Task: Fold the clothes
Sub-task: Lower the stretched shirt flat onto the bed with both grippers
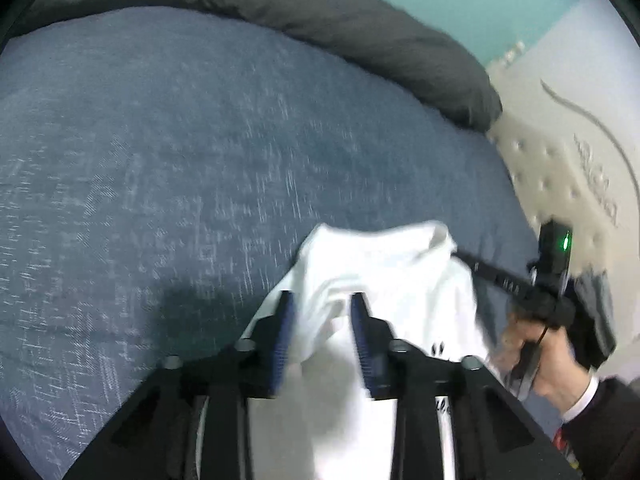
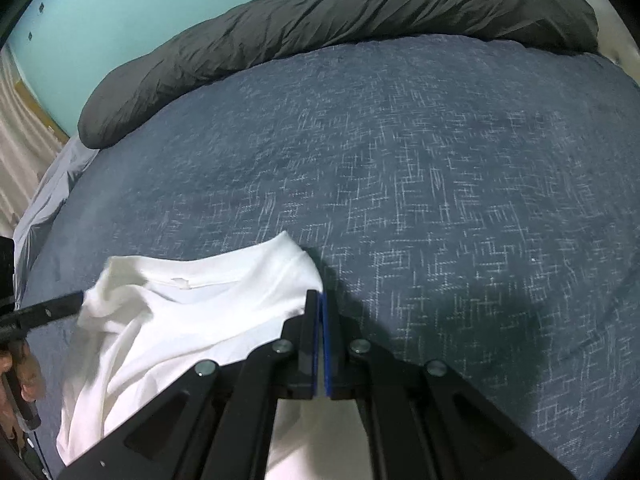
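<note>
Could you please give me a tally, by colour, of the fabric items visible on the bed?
White: 1, the shirt, with the right gripper shut on its edge.
Blue: 1, the patterned bedspread.
Dark grey: 1, the duvet bunched along the far side.
Light grey: 1, the sheet at the bed's edge.
Total: 4.

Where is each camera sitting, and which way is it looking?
Left wrist: sits on the left gripper, looks forward over the blue bedspread at the white T-shirt; the right hand shows.
Right wrist: sits on the right gripper, jaws shut on the T-shirt's edge, faces the dark grey duvet; fingers of the left hand show.
Both share the T-shirt, bedspread, duvet and turquoise wall.
</note>
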### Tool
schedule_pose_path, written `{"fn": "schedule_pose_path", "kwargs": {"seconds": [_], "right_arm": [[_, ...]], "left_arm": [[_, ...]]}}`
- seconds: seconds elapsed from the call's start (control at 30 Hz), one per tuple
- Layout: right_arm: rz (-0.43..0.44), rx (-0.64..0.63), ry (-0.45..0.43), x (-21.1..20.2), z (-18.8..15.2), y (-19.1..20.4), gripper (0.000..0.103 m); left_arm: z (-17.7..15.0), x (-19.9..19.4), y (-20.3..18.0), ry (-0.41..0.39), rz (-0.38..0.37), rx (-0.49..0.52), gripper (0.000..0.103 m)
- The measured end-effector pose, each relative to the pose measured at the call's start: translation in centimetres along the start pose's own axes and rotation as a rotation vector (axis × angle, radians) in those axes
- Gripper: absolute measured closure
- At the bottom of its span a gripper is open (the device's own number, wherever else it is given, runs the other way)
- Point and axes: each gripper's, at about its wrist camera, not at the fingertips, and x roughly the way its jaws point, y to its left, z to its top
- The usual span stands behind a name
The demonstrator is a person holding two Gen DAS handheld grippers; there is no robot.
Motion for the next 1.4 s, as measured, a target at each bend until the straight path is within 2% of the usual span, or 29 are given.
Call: {"fn": "schedule_pose_path", "kwargs": {"seconds": [0.17,0.47,0.5,0.53,0.57,0.73,0.8,0.97,1.03,1.13,1.23,1.4], "right_arm": [[0.006,0.004,-0.005,-0.3,-0.1,0.1,0.101],[0.004,0.001,-0.005,-1.2,-0.3,-0.2,0.101],[0.003,0.002,-0.003,-1.2,-0.2,-0.1,0.101],[0.005,0.001,-0.005,-1.2,-0.2,-0.1,0.101],[0.006,0.000,-0.007,-1.2,-0.1,-0.1,0.101],[0.003,-0.013,-0.022,-1.3,-0.3,0.2,0.102],[0.005,-0.025,-0.042,-1.6,-0.4,0.4,0.102],[0.020,-0.044,-0.147,-3.5,0.3,1.4,0.102],[0.021,-0.069,-0.199,-4.4,1.0,2.4,0.102],[-0.006,-0.062,-0.210,-4.3,2.4,3.2,0.102],[-0.050,-0.053,-0.198,-3.4,4.1,3.9,0.102],[-0.085,-0.012,-0.081,-0.1,4.4,2.9,0.102]], "left_arm": [[1.4,-0.3,0.9,-0.035,0.045,-0.028,0.067],[1.3,2.5,0.4,0.035,0.114,0.057,0.068],[1.3,2.9,0.4,0.042,0.117,0.065,0.076],[1.2,3.2,0.4,0.047,0.118,0.066,0.090],[1.0,3.2,0.4,0.048,0.118,0.065,0.096],[1.1,1.3,1.6,-0.007,0.104,0.016,0.098],[1.4,0.3,2.2,-0.037,0.120,-0.009,0.098],[2.1,-2.6,3.0,-0.123,0.163,-0.068,0.099],[2.5,-2.8,2.8,-0.133,0.184,-0.067,0.099],[3.7,-2.5,2.4,-0.136,0.203,-0.067,0.099],[4.7,-1.5,2.4,-0.119,0.225,-0.077,0.099],[5.2,1.7,3.9,-0.040,0.263,-0.125,0.100]]}}
